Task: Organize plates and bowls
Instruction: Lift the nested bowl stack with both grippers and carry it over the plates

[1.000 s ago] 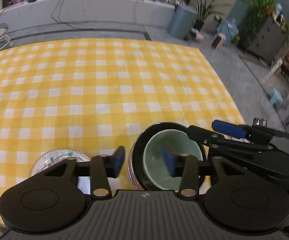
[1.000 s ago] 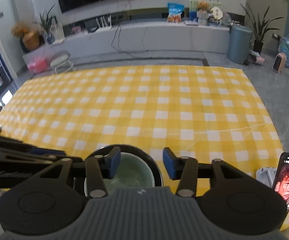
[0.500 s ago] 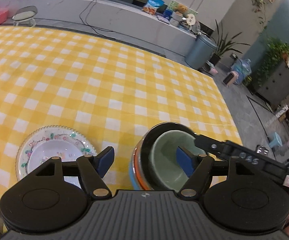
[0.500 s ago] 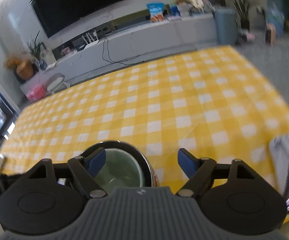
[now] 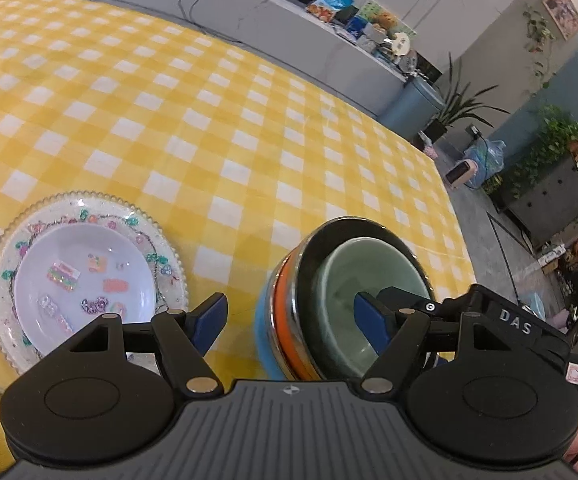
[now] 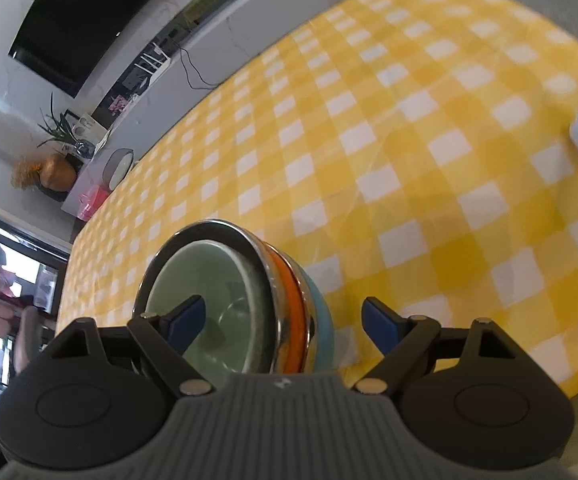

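Left wrist — round glossy nested bowls [image 5: 353, 300]

Grey low media bench [image 5: 273, 20] beyond the tabletop's far edge; black wall-mounted television [image 6: 89, 20]; potted green plants [image 5: 553, 140]; grey floor.

Two plates [image 5: 85, 284] stacked; four bowls [image 5: 353, 304] nested

Yellow-white checked tablecloth [image 5: 249, 128], green bowl [image 5: 353, 280]
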The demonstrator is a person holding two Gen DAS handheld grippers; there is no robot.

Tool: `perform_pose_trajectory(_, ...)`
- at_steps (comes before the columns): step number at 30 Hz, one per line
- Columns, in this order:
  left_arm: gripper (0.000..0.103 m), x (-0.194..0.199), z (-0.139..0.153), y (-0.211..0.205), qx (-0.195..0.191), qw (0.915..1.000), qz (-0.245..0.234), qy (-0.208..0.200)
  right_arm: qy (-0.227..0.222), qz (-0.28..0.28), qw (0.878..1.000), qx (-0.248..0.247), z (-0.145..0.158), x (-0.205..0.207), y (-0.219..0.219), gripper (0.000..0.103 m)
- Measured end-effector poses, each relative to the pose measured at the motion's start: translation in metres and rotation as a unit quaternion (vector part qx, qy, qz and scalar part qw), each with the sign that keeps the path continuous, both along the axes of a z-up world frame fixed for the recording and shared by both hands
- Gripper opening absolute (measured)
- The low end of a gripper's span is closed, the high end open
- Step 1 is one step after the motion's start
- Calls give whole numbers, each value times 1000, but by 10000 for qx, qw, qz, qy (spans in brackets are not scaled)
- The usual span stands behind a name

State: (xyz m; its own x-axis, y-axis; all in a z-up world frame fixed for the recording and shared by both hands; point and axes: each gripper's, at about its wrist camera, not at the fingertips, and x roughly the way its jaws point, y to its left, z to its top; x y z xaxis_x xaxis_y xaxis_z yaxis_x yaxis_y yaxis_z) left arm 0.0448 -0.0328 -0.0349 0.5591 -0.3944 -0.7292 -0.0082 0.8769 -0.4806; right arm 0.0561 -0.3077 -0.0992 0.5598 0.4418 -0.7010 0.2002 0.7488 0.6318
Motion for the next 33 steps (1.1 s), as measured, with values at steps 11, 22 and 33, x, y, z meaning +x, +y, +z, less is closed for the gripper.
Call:
perform_pose_trajectory(11, 84, 12, -20, -2, -516, 9980, -9, 365, 214, -53, 9980, 589, -14, 8, -10, 82)
perform_pose_trajectory(22, 78, 20, -40, -3, -800, 9944, -21, 693, 485, -167, 9927, 1094, -26, 7, -20, 77)
perform_pose_trajectory(33, 64, 20, -44, -4, -786, 9938, -62, 781, 631, -233, 9926, 1007, -29, 5, -24, 56)
